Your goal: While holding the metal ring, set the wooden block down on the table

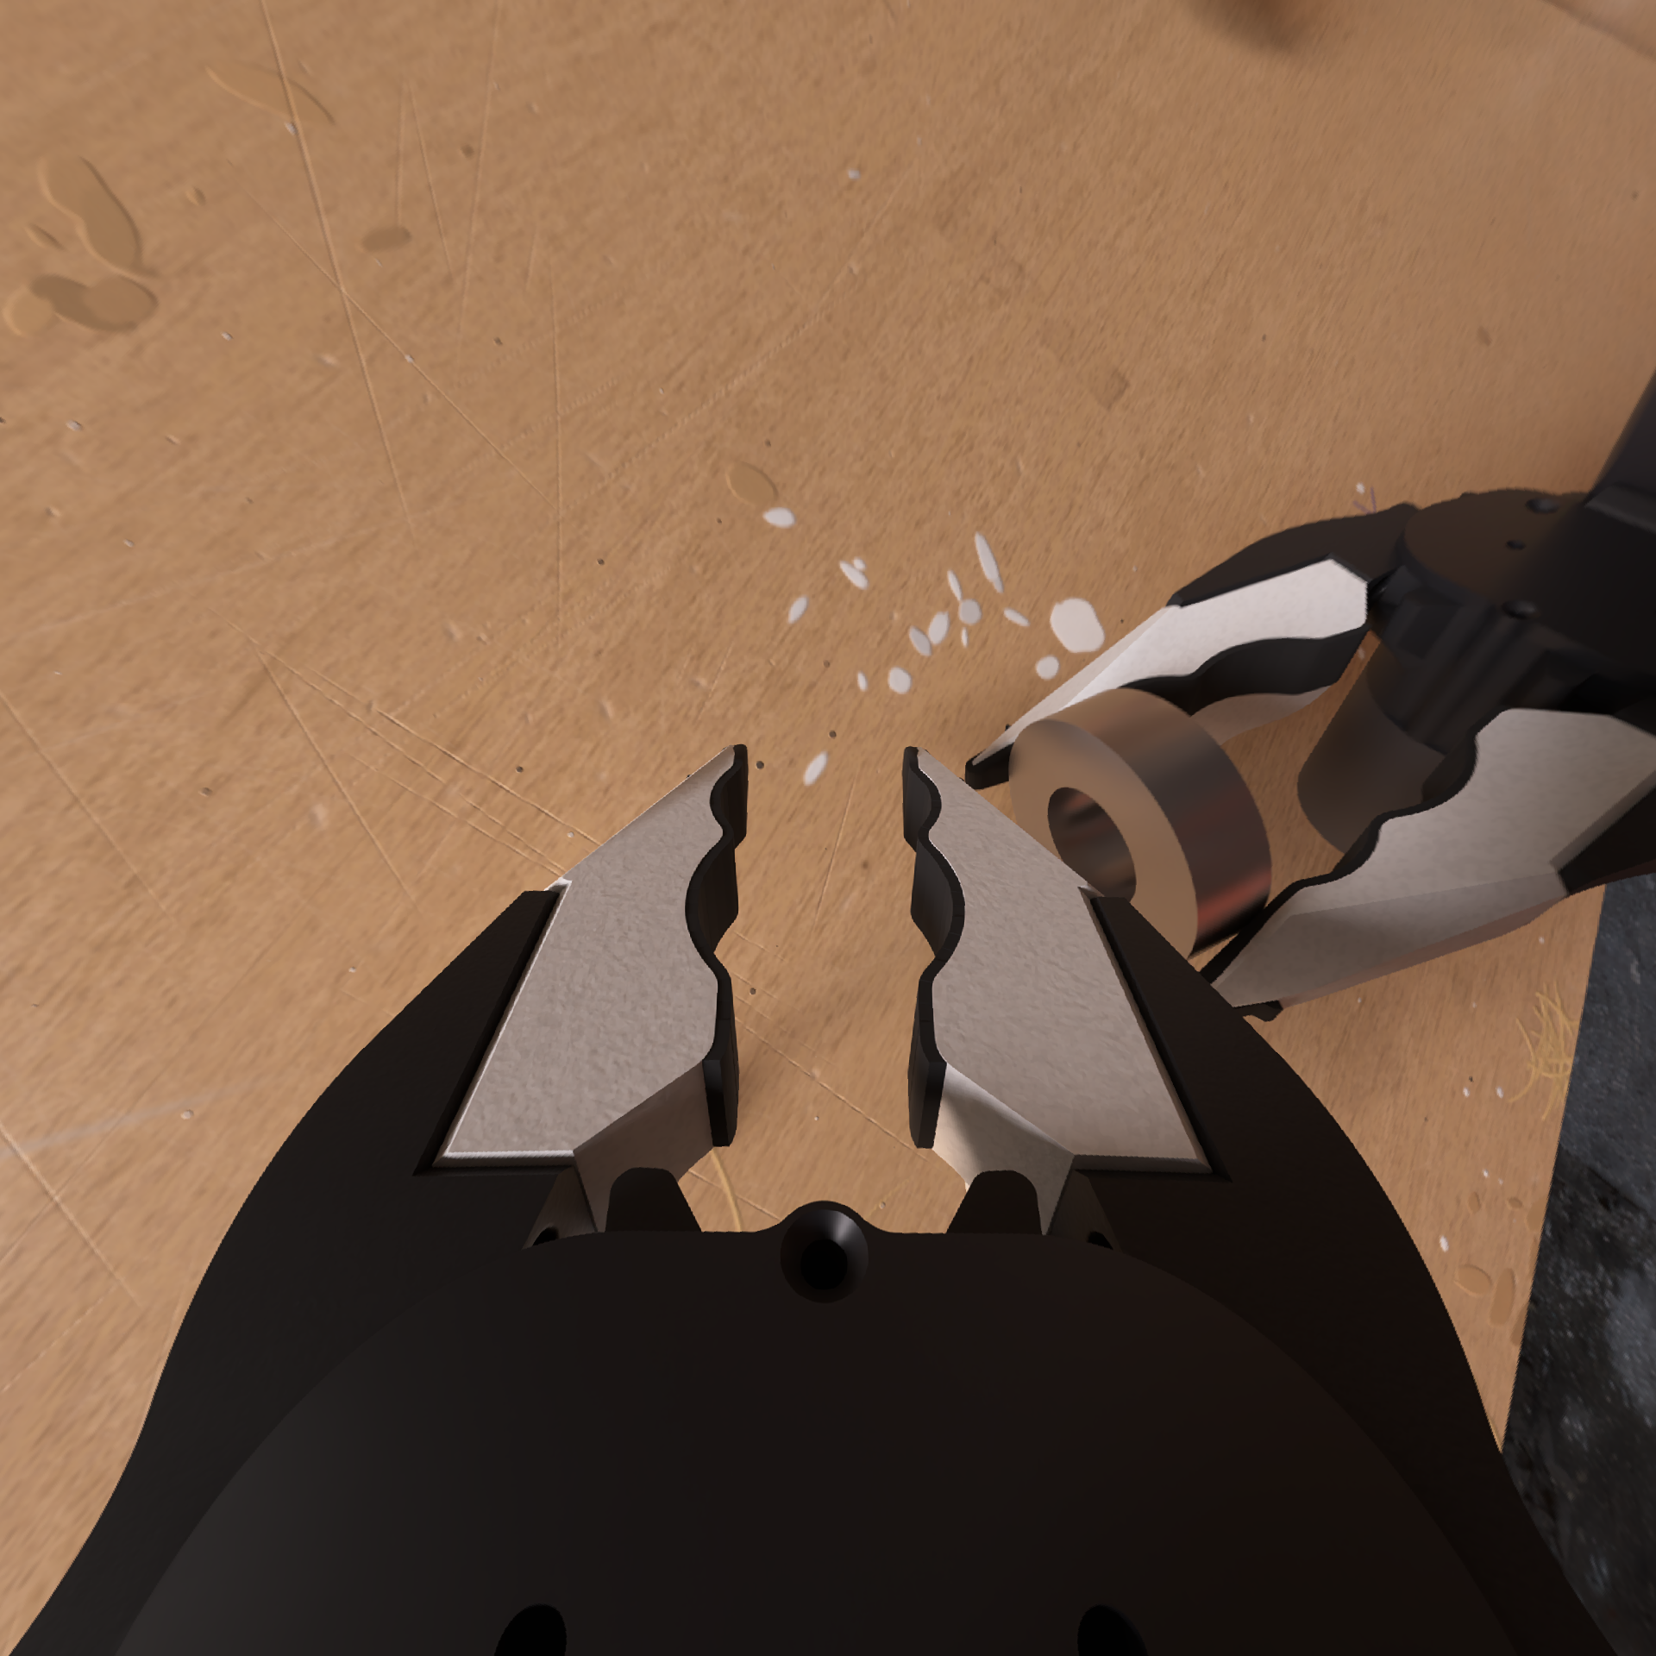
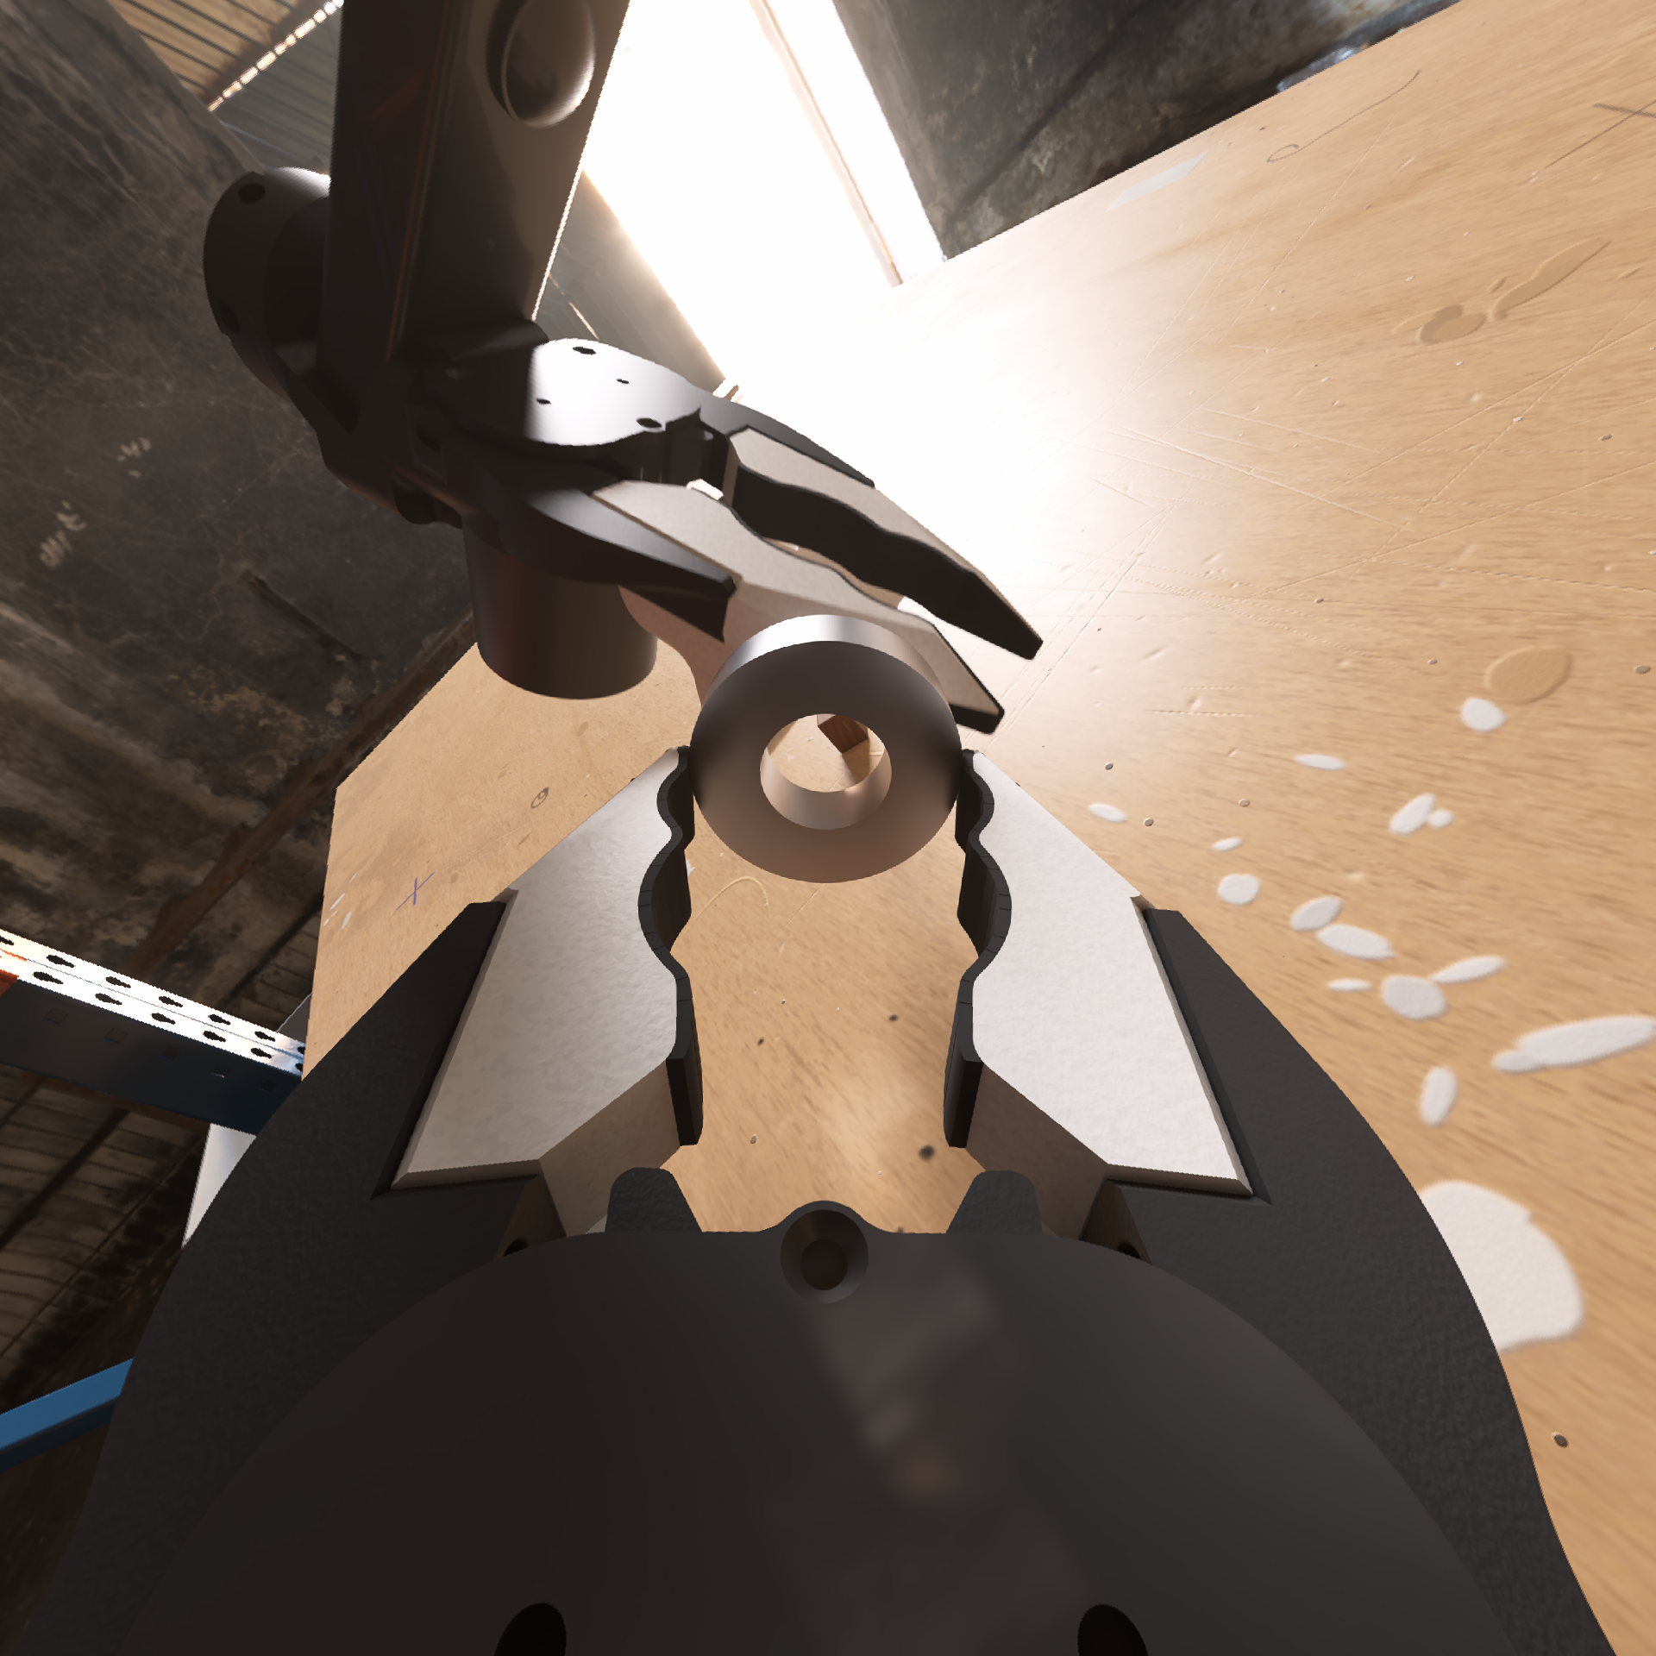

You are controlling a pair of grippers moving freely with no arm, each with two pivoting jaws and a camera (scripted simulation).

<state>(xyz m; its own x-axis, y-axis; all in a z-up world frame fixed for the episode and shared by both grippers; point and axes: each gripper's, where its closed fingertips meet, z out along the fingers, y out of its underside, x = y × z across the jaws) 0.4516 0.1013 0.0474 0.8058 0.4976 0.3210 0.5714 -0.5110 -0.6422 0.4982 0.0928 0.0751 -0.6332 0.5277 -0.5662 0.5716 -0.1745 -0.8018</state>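
My right gripper [image 2: 824, 769] is shut on the metal ring [image 2: 824, 851], a thick grey ring pinched between its fingertips above the wooden table [image 2: 1254, 538]. The left wrist view shows the right gripper [image 1: 1116, 887] and the ring [image 1: 1174, 806] at the right, close beside my left gripper's right finger. My left gripper [image 1: 823, 762] is open with nothing between its fingers, low over the table [image 1: 538, 448]. In the right wrist view the left gripper [image 2: 1008, 681] sits just beyond the ring. A small brown wooden piece [image 2: 847, 733] shows through the ring's hole; most of it is hidden.
White paint splatters [image 1: 968, 618] mark the table near both grippers. The table's edge [image 1: 1577, 1075] runs at the lower right over dark floor. In the right wrist view a blue perforated metal rack [image 2: 134, 1030] stands off the table's left edge.
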